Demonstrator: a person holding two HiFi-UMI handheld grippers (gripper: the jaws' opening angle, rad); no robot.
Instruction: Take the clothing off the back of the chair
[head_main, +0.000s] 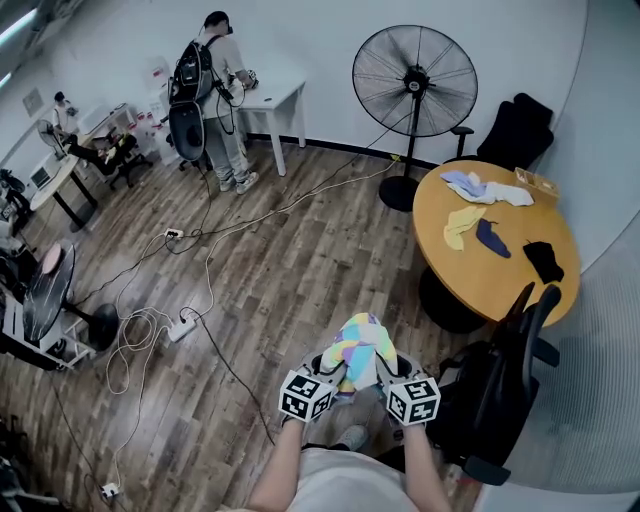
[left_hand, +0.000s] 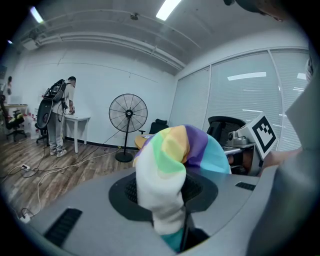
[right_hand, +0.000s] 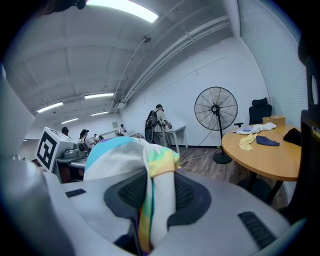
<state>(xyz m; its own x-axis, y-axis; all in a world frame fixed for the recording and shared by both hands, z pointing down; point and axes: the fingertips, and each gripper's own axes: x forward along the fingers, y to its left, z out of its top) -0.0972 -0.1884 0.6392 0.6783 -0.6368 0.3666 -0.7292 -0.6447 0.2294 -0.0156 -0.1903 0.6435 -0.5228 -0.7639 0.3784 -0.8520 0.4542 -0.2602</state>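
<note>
While both grippers sit side by side just ahead of me, I list what shows.

- Clothing (head_main: 362, 345): one bundle, striped in pastel green, yellow, purple, blue and white. It is held up between the two grippers above the wood floor (head_main: 270, 270). It hangs left of the black chair (head_main: 505, 385) and does not touch it.
- Left gripper (head_main: 338, 375): its fingers pinch one end of the clothing, and the fabric runs down into the narrow gap between its pads.
- Right gripper (head_main: 385, 375): its fingers pinch the other end, with a fold gripped between the pads.
- Round table (head_main: 490, 285): it stands beyond the chair and has several small cloths (head_main: 480, 215) on top.
- Standing fan (head_main: 415, 80): it is behind the table.
- Person (head_main: 212, 95): far side of the room, at a white desk.
</note>
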